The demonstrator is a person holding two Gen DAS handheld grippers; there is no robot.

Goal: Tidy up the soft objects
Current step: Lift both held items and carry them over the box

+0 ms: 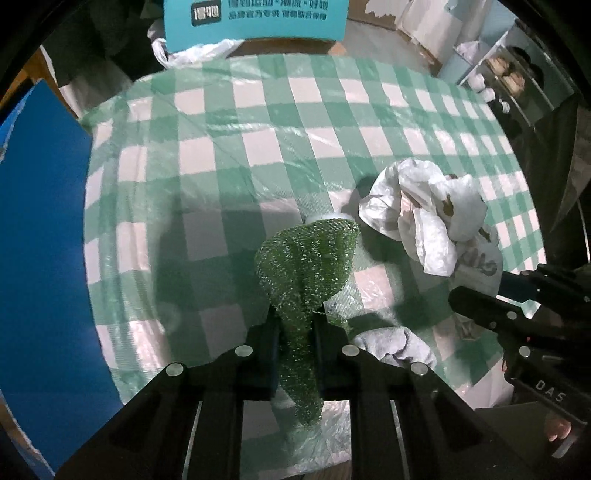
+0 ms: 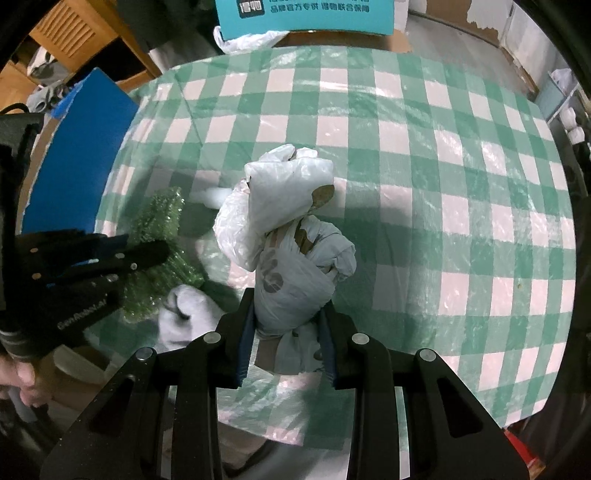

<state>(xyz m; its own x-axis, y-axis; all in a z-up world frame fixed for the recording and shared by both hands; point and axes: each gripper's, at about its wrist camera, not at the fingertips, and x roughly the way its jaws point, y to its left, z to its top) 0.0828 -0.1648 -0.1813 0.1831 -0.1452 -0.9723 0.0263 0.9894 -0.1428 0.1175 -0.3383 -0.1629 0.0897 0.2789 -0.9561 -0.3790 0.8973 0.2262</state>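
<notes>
Both our grippers point steeply down at the checked tablecloth (image 1: 258,122). Our left gripper (image 1: 295,332) is clenched on one green mesh scrubber (image 1: 306,266), dangling mid-frame. Our right gripper (image 2: 288,325) is clamped on one crumpled white plastic bag (image 2: 288,229), bunched at 12 o'clock from its pads. One grey cloth (image 2: 188,314) lies between them, at 9 o'clock from the bag. A blue board (image 1: 40,240) flanks the table's left edge; a teal box (image 2: 306,14) sits at the far side.
</notes>
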